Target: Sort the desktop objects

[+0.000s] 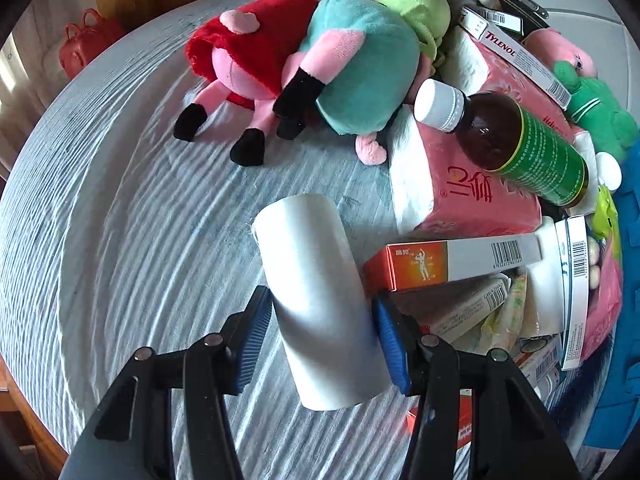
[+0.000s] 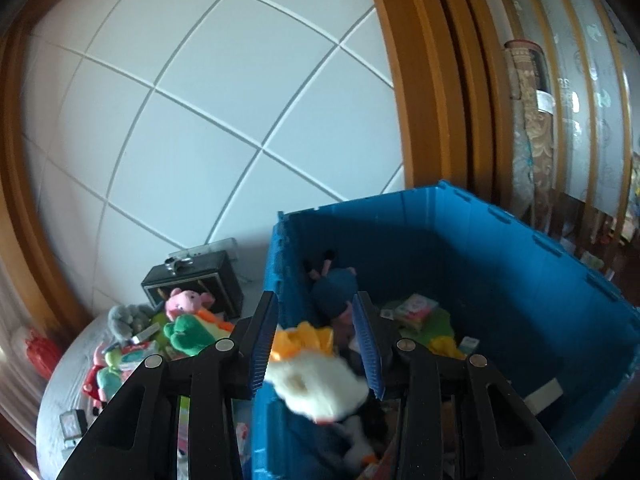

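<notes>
Where the left gripper (image 1: 322, 334) reaches over the table (image 1: 120, 220), we see its blue pads (image 1: 252, 340) closed against both sides of a white roll (image 1: 316, 296), which points away from us and sits over the cloth. That cloth is a pale grey-blue, ribbed fabric with a wooden edge showing at the lower left. Beyond the roll lie two pig plushes, one in red (image 1: 248, 52) and one in teal (image 1: 360, 60), touching each other. To the right we find a heap: a pink tissue pack (image 1: 452, 184), a brown bottle (image 1: 512, 140) lying on it, a Tylenol box (image 1: 524, 60), an orange box (image 1: 444, 264) just beside the roll, and a green plush (image 1: 596, 108). A red bag (image 1: 86, 40) sits on the floor past the table's far edge.

From the right wrist, we look at the right gripper (image 2: 318, 342) over a blue crate (image 2: 500, 264). Its jaws stand partly apart with a blurred white-and-yellow plush (image 2: 316, 380) between them; we cannot tell whether they grip it. More toys and packets lie inside the crate. Behind it we see a white tiled wall (image 2: 200, 100), a wooden frame (image 2: 424, 80), a black case (image 2: 200, 284) on the table, and frosted glass on the right.
</notes>
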{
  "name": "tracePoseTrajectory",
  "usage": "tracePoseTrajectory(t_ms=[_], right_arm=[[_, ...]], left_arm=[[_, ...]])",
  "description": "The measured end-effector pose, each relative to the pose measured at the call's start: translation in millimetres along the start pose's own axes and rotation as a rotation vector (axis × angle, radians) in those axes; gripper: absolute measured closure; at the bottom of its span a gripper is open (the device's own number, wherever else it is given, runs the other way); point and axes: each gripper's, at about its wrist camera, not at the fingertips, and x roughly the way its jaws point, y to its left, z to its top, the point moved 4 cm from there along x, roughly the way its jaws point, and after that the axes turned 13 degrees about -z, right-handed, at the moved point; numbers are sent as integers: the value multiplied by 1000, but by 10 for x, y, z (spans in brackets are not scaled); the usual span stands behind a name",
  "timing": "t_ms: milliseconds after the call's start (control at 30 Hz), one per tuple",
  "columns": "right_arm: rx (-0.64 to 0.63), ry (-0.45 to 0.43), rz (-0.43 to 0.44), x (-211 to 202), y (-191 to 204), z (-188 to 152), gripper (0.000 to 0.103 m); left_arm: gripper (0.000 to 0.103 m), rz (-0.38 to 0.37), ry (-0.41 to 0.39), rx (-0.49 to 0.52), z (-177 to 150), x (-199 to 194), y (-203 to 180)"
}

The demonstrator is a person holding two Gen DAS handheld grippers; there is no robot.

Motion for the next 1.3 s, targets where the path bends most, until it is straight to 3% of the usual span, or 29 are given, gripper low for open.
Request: tracePoseTrajectory(t_ms=[67, 200, 367, 433, 467, 667, 733, 800, 867, 900, 933, 967, 1000, 1100, 1133, 1300], right_arm=[[14, 16, -22, 50, -150, 1, 65], [35, 39, -50, 133, -404, -33, 65], [25, 65, -42, 234, -597, -82, 65], [8, 74, -38, 268, -652, -112, 65], [2, 77, -41, 279, -679, -122, 65], [-24, 120, -30, 384, -952, -204, 64], [-30, 139, -21, 408, -1056, -244, 60], [-48, 145, -12, 399, -1099, -295, 50], [-71, 116, 25, 335, -1088, -340, 45], [-83, 93, 59, 282, -1052, -360, 43], [-88, 74, 93, 241, -1009, -376, 33], [-90, 59, 128, 191, -946, -392, 19], [-95, 47, 161, 145, -862, -416, 16], [-117, 6, 229, -24, -569, -453, 11], [-122, -1, 248, -65, -453, -462, 2], [-116, -64, 350, -347, 275, -475, 0]], left_arm=[[54, -3, -36, 18, -13, -135, -83], [61, 24, -175, 154, 25, -675, -533], [65, -69, -348, 296, 93, -1443, -1322], [88, -146, -392, 355, 93, -1714, -1714], [91, -177, -410, 384, 104, -1802, -1939], [91, -340, -489, 585, -128, -2243, -3346], [91, -346, -516, 635, -241, -2313, -3697], [90, -327, -529, 633, -296, -2321, -3847], [82, -291, -502, 615, -328, -2238, -3789], [69, -264, -489, 598, -338, -2178, -3685], [60, -235, -475, 583, -358, -2111, -3557], [38, -211, -458, 574, -401, -2053, -3398], [28, -186, -443, 565, -423, -1967, -3237], [28, -121, -383, 522, -453, -1724, -2692], [28, -109, -369, 498, -446, -1670, -2496], [28, -48, -315, 367, -323, -1503, -1455]])
